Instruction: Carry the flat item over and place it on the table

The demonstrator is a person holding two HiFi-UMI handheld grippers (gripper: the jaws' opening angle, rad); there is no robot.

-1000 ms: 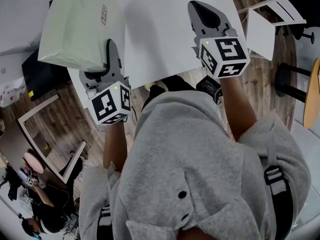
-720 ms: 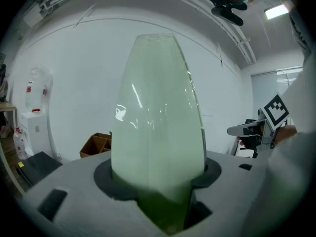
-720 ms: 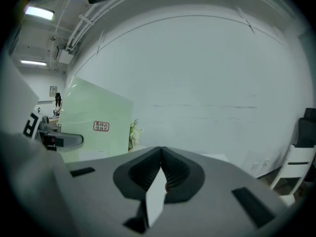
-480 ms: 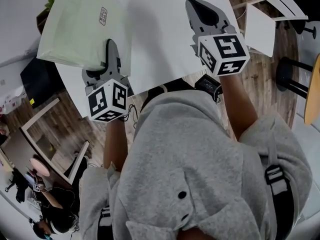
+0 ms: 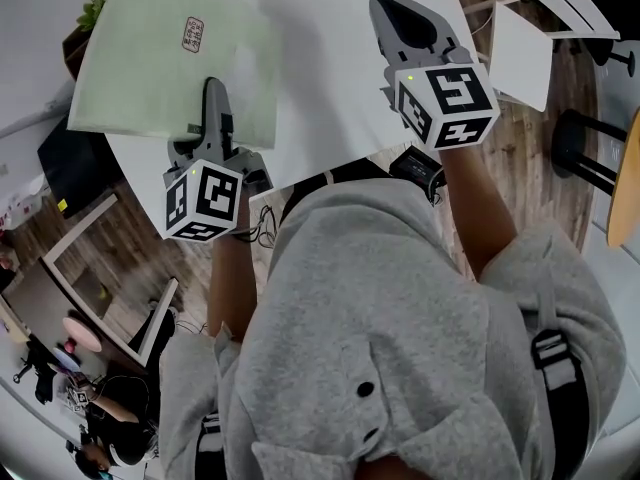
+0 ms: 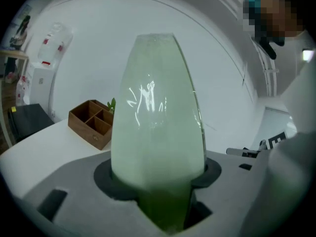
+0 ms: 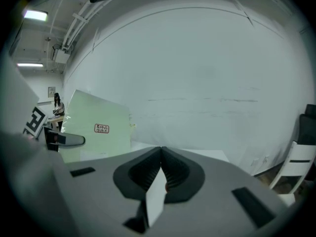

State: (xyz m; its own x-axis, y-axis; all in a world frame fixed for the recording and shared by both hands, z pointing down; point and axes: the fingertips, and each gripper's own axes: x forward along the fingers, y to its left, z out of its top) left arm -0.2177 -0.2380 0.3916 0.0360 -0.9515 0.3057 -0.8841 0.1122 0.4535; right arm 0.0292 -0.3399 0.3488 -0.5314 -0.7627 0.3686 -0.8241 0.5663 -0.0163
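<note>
Room: a wood-plank floor (image 5: 520,158) is seen under a white table (image 5: 330,58), with a white chair (image 5: 540,38) at the right and a black case (image 5: 75,168) at the left.
Table: a brown wooden compartment box (image 6: 94,122) with a green plant (image 6: 111,104) is stood at its far left.
Task item: a pale green flat packet in clear film (image 5: 170,68) is held over the table's left part; contact with the top cannot be told.
Left claw (image 5: 212,93): clamped on the packet's near edge.
Right claw (image 5: 400,13): jaws together, nothing held, over the table's right part.
Writing: a small red-printed label (image 5: 193,34) is carried on the packet, too small to be read.
</note>
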